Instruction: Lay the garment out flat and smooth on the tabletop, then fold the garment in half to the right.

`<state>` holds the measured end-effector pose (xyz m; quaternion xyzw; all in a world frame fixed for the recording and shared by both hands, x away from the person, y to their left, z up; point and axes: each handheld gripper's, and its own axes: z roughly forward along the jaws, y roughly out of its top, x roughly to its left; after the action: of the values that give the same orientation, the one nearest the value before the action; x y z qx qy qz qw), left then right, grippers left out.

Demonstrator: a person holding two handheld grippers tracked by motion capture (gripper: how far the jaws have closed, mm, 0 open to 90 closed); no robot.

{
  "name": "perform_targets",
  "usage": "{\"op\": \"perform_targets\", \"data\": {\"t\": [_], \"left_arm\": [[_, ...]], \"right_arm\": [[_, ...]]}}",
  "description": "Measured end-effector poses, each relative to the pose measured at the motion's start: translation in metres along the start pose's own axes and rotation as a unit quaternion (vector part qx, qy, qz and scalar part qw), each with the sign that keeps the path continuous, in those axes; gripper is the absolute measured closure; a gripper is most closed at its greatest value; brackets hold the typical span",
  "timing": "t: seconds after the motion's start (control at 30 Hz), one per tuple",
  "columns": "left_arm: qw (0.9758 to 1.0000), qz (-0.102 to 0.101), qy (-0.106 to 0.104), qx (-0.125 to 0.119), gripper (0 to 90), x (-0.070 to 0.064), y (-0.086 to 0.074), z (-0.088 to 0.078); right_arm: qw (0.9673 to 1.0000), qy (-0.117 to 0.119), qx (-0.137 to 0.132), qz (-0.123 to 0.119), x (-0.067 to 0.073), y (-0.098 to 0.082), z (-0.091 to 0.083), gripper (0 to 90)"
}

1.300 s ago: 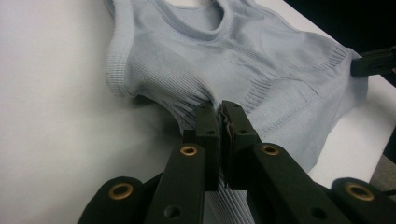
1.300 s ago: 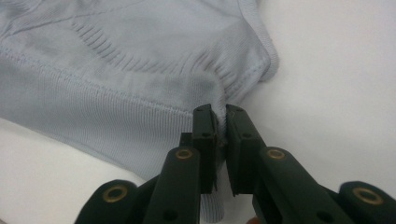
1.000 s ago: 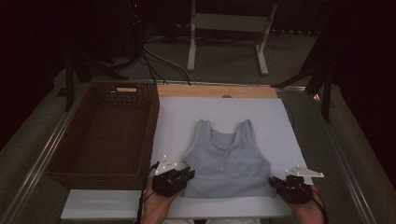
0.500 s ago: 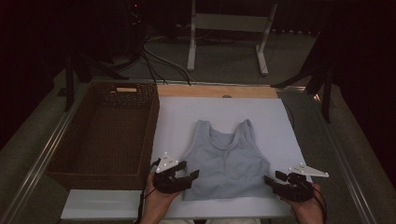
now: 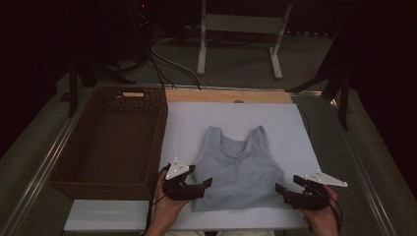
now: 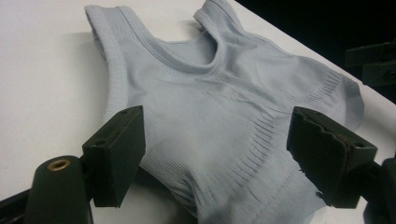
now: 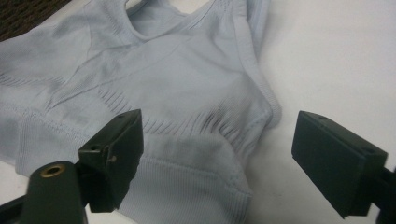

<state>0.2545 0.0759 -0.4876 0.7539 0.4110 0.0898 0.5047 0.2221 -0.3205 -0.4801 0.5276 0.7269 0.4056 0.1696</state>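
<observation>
A pale grey-blue sleeveless top (image 5: 237,169) lies flat on the white board (image 5: 295,128), straps away from me. My left gripper (image 5: 205,185) sits at the hem's left corner. Its jaws have just been opening and stand apart over the ribbed cloth (image 6: 215,116), the left gripper (image 6: 215,144) pressing nothing. My right gripper (image 5: 281,190) is at the hem's right corner. Its jaws have also just been opening, with the hem's edge (image 7: 196,186) lying loose between them and the right gripper (image 7: 217,144) gripping nothing.
A brown wicker basket (image 5: 74,162) stands left of the board, its inside bare. A wooden strip (image 5: 226,96) runs along the board's far edge. A white metal stand (image 5: 241,24) and cables (image 5: 167,59) lie on the floor beyond the table.
Both grippers were shut on the hem's corners a second ago; they have opened and let the cloth go. The top lies spread where it was.
</observation>
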Motion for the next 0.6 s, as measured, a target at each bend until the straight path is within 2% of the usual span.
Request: {"op": "perform_targets", "data": {"t": [0.13,0.2,0.6], "left_arm": [[1.0,-0.006,0.006,-0.002,20.9,0.003,0.0017,-0.0001],[1.0,-0.006,0.004,0.002,10.3,0.004,0.0021,0.0009],[0.9995,-0.01,0.028,0.007,10.2,0.01,0.0011,0.003]], "right_arm": [[1.0,0.001,-0.007,-0.001,-0.0003,0.0004,-0.0014,15.3],[1.0,0.0,-0.009,-0.003,0.0,0.0007,-0.002,15.1],[0.9998,0.0,-0.019,-0.004,0.0016,0.0015,-0.0034,14.6]]}}
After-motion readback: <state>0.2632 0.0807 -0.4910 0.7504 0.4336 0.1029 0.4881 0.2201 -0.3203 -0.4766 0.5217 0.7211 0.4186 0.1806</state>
